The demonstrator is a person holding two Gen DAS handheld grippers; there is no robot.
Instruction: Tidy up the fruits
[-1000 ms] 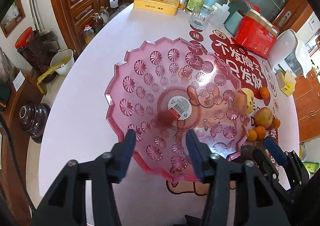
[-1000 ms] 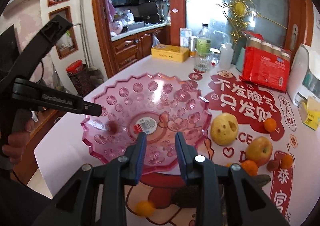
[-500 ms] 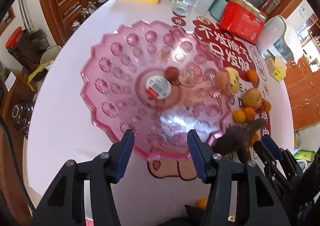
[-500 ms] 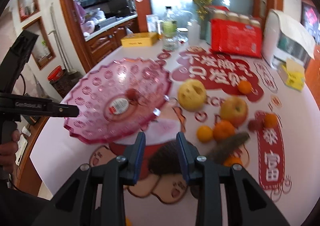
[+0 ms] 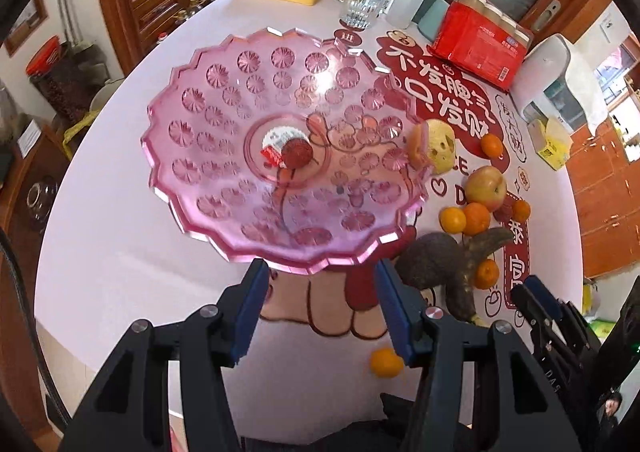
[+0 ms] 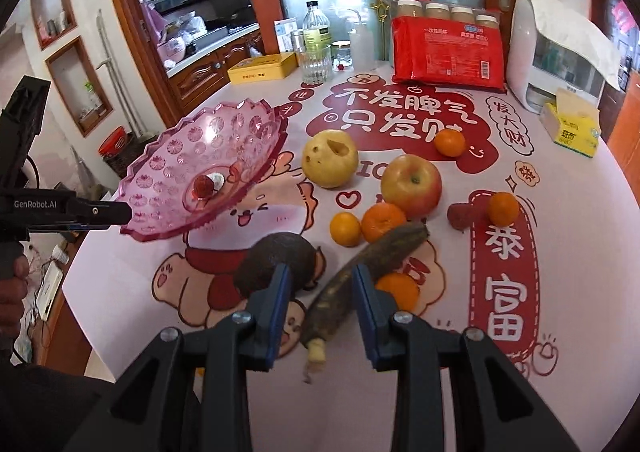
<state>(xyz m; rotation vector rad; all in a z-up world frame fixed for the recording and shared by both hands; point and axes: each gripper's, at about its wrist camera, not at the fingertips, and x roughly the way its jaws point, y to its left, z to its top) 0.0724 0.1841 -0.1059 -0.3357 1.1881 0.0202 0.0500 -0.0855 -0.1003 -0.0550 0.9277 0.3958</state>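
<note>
A pink glass fruit bowl [image 5: 240, 139] stands on the table at the left with one small red fruit [image 5: 297, 153] at its centre; it also shows in the right wrist view [image 6: 192, 167]. My left gripper [image 5: 320, 304] is open and empty just short of the bowl's near rim. My right gripper [image 6: 320, 304] is open and empty above a long dark banana [image 6: 372, 260], next to a dark avocado [image 6: 276, 260]. An apple [image 6: 412, 183], a yellow pear [image 6: 330, 163], a small red fruit [image 6: 460, 213] and several oranges [image 6: 384, 221] lie on the table.
A red pack of jars [image 6: 448, 47], a white appliance [image 6: 556, 63], a yellow tissue box [image 6: 574, 127], a drinking glass [image 6: 316, 63], bottles and a yellow tin [image 6: 262, 67] stand along the table's far side. One orange [image 5: 386, 362] lies near the front edge.
Both grippers have drawn back from the bowl. The right gripper has swung right, over the banana and avocado. The small red fruit has rolled to the bowl's centre.
</note>
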